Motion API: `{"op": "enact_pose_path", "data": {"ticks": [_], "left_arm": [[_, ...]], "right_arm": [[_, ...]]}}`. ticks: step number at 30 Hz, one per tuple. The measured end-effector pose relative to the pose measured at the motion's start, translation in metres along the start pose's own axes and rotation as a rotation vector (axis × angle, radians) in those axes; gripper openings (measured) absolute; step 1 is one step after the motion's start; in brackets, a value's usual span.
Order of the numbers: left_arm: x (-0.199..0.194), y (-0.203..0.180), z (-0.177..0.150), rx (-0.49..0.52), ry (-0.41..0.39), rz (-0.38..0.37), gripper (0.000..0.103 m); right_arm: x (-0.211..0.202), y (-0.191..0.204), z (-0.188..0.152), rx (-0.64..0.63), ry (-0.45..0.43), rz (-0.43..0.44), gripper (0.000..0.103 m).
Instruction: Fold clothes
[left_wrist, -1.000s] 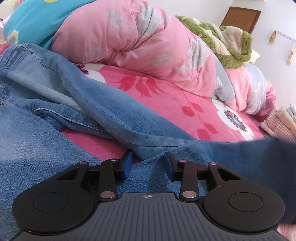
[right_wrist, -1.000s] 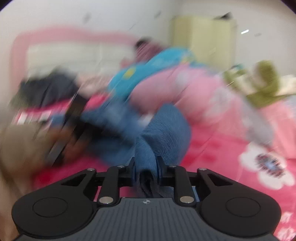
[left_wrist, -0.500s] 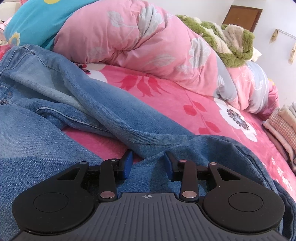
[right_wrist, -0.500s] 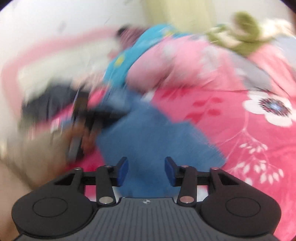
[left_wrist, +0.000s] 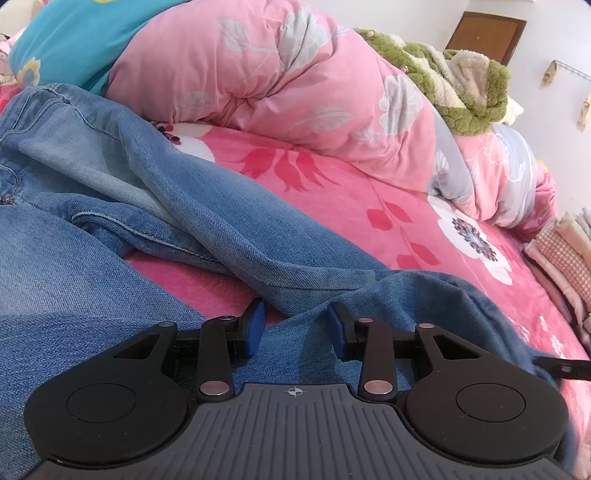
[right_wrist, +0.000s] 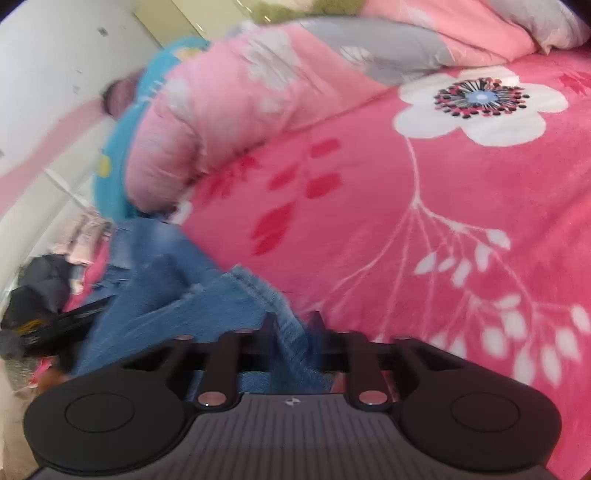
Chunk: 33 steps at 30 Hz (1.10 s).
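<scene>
A pair of blue jeans (left_wrist: 155, 206) lies spread on the pink flowered bedspread (left_wrist: 369, 206), one leg folded back across the other. My left gripper (left_wrist: 295, 325) is open, resting low over the denim, with nothing between its blue pads. In the right wrist view the jeans (right_wrist: 177, 295) lie at lower left. My right gripper (right_wrist: 291, 332) has its fingers close together around the jeans' hem (right_wrist: 280, 310). That view is blurred by motion.
A rolled pink quilt (left_wrist: 288, 85) and a blue pillow (left_wrist: 77, 37) lie behind the jeans, with a green fleece (left_wrist: 454, 81) beyond. Folded clothes (left_wrist: 569, 251) are stacked at the right bed edge. Dark clothing (right_wrist: 37, 295) lies at far left.
My right gripper carried the jean leg over, opened and let it drop, then swung right and closed on the hem. The leg now lies across in front of my still left gripper.
</scene>
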<state>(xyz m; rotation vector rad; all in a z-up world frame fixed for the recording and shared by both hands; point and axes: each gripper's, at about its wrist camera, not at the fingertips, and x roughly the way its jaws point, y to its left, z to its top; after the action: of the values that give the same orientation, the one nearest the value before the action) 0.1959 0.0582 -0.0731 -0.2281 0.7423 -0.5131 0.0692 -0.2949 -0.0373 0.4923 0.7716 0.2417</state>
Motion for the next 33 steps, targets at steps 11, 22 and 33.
{"op": "enact_pose_path", "data": {"ticks": [11,22,33], "left_arm": [[-0.001,-0.003,-0.004,0.023,-0.016,0.015,0.036],[-0.005,-0.003,-0.007,0.023,-0.025,0.017,0.036],[-0.003,-0.001,-0.005,0.007,-0.013,0.016,0.036]], "right_arm": [[-0.128,0.044,-0.066,-0.192,-0.147,0.328,0.010],[-0.101,0.029,-0.142,-0.164,0.268,0.086,0.018],[-0.104,0.019,-0.071,0.096,-0.080,0.149,0.078]]}}
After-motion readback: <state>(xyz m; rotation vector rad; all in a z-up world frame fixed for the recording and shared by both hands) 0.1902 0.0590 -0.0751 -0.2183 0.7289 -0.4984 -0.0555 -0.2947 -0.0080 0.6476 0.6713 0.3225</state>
